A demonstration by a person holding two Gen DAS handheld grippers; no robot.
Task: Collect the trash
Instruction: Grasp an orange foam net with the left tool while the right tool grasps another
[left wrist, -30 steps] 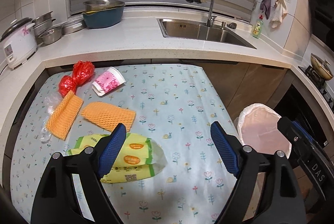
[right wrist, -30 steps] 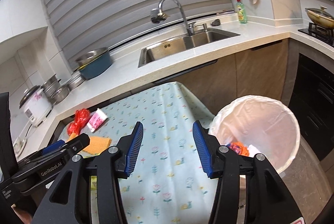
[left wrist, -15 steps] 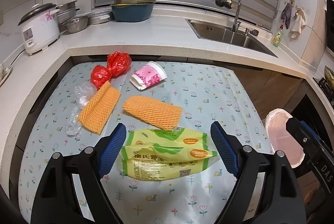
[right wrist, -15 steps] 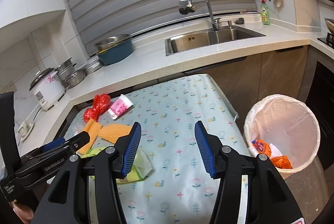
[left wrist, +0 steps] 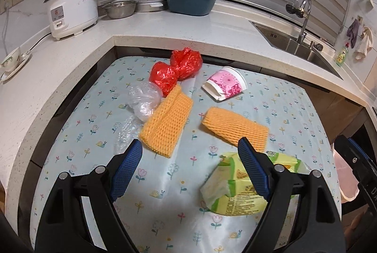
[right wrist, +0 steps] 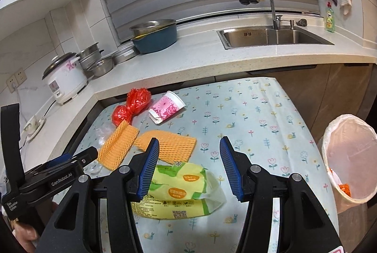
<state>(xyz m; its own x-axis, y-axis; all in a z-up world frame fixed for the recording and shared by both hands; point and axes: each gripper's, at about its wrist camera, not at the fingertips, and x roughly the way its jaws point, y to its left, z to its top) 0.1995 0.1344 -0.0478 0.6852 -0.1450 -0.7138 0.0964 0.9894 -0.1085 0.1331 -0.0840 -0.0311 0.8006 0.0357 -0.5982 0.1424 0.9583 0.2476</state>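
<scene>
Trash lies on the flowered tablecloth [left wrist: 278, 97]: a red plastic bag [left wrist: 179, 69], a pink paper cup [left wrist: 226, 83] on its side, clear plastic wrap [left wrist: 141, 102], two orange foam nets [left wrist: 167, 123] [left wrist: 235, 128] and a yellow-green wrapper [left wrist: 235, 189]. My left gripper [left wrist: 188, 163] is open and empty, above the table just short of the left net. My right gripper [right wrist: 188, 163] is open and empty, above the yellow-green wrapper [right wrist: 179, 191]. The bin with a pale liner [right wrist: 348, 158] stands on the floor to the right, holding some orange scraps.
A stone counter [left wrist: 212, 26] wraps the table's back and left. It carries a rice cooker [left wrist: 70, 10], steel bowls [left wrist: 120, 9], a blue basin [left wrist: 190, 3] and a sink with tap [right wrist: 271, 36]. A dish-soap bottle [right wrist: 329, 17] stands at the far right.
Both grippers swung left, away from the bin and over the trash on the table. The left one now faces the left net and clear wrap; the right one faces the wrapper. Both stayed open.
</scene>
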